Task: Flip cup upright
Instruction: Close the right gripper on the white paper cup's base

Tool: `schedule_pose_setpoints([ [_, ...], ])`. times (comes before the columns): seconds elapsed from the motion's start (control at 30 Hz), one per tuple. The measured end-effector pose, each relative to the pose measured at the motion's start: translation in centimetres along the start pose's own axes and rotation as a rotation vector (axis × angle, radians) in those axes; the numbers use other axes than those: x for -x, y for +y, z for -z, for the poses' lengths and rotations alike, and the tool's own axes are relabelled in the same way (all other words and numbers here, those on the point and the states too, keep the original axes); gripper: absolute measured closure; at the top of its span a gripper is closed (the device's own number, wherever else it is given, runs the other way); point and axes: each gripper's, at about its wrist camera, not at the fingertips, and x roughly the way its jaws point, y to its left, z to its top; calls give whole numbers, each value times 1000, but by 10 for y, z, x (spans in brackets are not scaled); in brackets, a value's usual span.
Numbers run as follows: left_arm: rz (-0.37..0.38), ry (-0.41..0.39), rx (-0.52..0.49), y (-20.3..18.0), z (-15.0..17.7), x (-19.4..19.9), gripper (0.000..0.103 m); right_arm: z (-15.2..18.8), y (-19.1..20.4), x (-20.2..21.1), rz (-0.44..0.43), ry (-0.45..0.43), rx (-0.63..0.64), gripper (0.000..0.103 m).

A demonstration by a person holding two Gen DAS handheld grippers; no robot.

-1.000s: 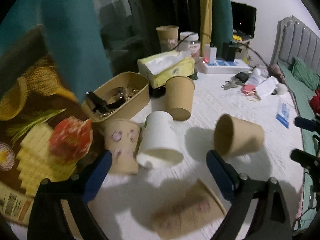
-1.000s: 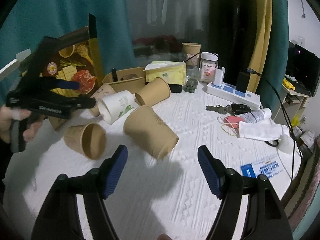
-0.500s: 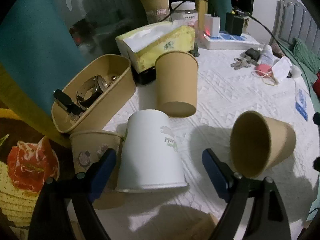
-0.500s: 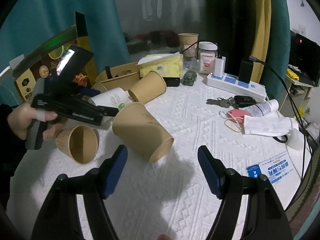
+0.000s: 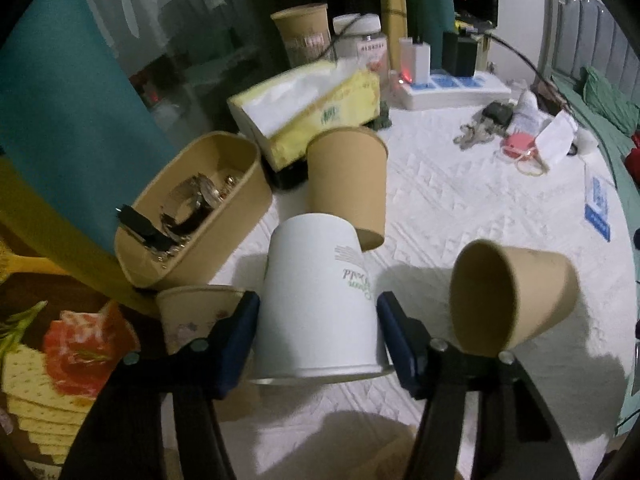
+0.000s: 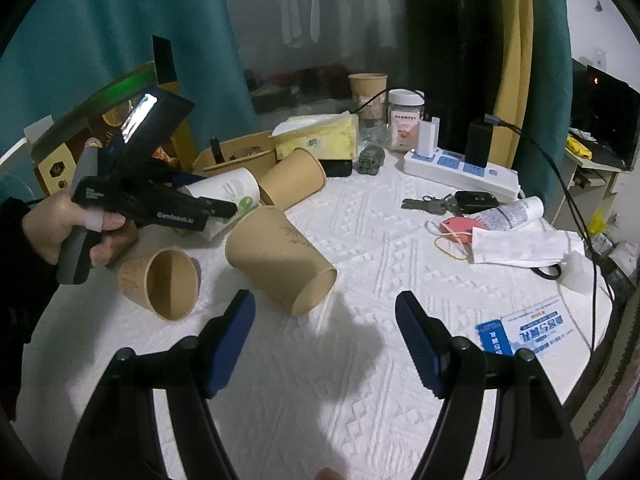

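Note:
A white paper cup (image 5: 316, 300) lies tipped over on the white cloth, wide rim toward the left wrist camera and its print upside down. My left gripper (image 5: 316, 308) has just closed on it, and both blue pads (image 5: 240, 332) press its sides. The right wrist view shows the same white cup (image 6: 228, 190) behind the left gripper (image 6: 216, 210), which a hand holds. My right gripper (image 6: 325, 300) hovers open over bare cloth with nothing between its fingers. A brown cup (image 6: 280, 256) lies on its side just beyond it.
Other brown cups lie around: one on its side (image 5: 512, 292), one behind the white cup (image 5: 348, 184), a patterned one (image 5: 196, 312) at its left. An oval box (image 5: 240, 216), tissue box (image 5: 308, 108), power strip (image 5: 452, 84) and keys (image 5: 476, 132) crowd the back.
The left gripper moved in and down over the white cup and its jaws closed from wide apart onto the cup's sides. The right gripper stayed in place, open.

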Motion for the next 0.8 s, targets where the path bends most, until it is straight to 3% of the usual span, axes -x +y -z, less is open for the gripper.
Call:
schedule_pose_setpoints([
  [0.27,-6,-122,-33,-10,18,94,43,6,16,42,-13,-48,-2,33],
  [0.47,60,-175,-74,-44,77,165,43,34,42,73,-40,-58,-2,31],
  [0.7,168,-86,2,-80,185,187,42,94,71,96,-79,2,-20,30],
  [0.8,168,-32,19,-90,219,185,42,118,79,98,-82,46,-15,30],
])
